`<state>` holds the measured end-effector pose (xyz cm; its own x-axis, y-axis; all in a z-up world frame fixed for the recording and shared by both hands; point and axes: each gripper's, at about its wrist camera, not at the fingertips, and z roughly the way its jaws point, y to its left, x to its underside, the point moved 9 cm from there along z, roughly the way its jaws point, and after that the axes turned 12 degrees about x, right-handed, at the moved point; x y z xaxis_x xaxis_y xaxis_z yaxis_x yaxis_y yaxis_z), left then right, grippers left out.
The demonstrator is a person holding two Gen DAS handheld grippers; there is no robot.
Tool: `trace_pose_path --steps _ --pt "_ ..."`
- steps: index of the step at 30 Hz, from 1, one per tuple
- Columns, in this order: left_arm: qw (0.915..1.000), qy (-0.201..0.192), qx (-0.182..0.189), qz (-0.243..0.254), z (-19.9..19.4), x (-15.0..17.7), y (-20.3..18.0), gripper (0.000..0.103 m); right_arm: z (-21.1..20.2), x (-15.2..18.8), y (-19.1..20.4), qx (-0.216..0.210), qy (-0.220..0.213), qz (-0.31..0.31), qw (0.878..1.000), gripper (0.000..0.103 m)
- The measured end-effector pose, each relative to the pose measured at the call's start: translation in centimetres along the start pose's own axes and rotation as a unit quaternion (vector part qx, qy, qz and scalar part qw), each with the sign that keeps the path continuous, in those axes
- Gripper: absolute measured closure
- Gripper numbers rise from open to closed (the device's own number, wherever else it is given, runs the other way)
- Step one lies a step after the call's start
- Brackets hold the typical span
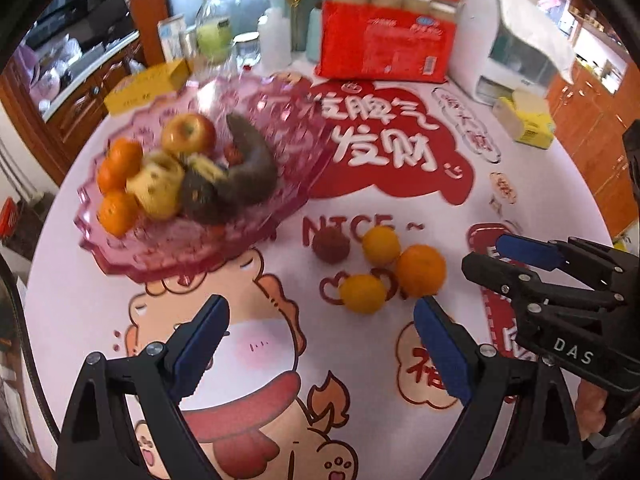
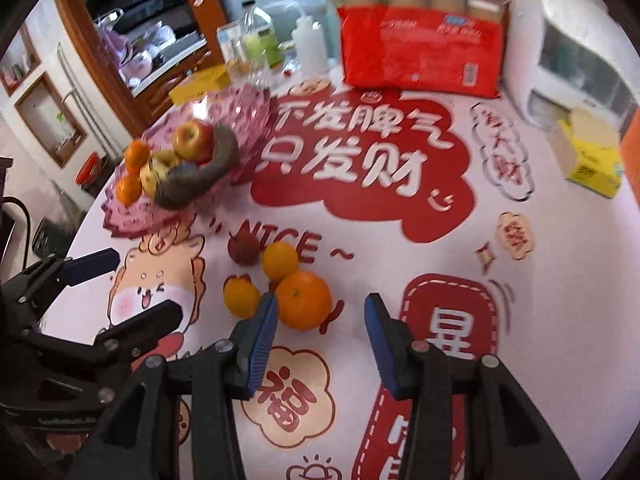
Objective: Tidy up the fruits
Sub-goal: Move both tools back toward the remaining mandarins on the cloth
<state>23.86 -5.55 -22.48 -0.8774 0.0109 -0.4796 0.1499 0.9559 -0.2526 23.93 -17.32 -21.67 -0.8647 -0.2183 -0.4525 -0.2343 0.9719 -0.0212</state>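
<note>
Four loose fruits [image 1: 382, 268] are lying on the counter [image 1: 360, 360] near the pink tray [image 1: 192, 256], waiting for sorting. The left gripper [image 1: 320, 346] is hanging wide and empty; the right gripper [image 2: 320, 332] is standing narrower, empty, beside the biggest orange [image 2: 303, 300].

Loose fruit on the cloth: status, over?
Both claws open, empty: left claw, right claw. Three oranges and a dark red fruit loose beside the pink tray. Nothing in the way.
</note>
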Motion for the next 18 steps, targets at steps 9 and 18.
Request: trace_pose_path --steps 9,18 --pt "0.9993 0.013 -0.017 -0.03 2.2 1.0 1.9 0.01 4.0 0.7 1.7 -0.038 0.035 -0.021 0.998 0.058" --pt "0.9991 0.016 -0.023 -0.033 3.4 0.9 1.9 0.01 5.7 1.0 2.4 -0.081 0.05 -0.016 0.995 0.059"
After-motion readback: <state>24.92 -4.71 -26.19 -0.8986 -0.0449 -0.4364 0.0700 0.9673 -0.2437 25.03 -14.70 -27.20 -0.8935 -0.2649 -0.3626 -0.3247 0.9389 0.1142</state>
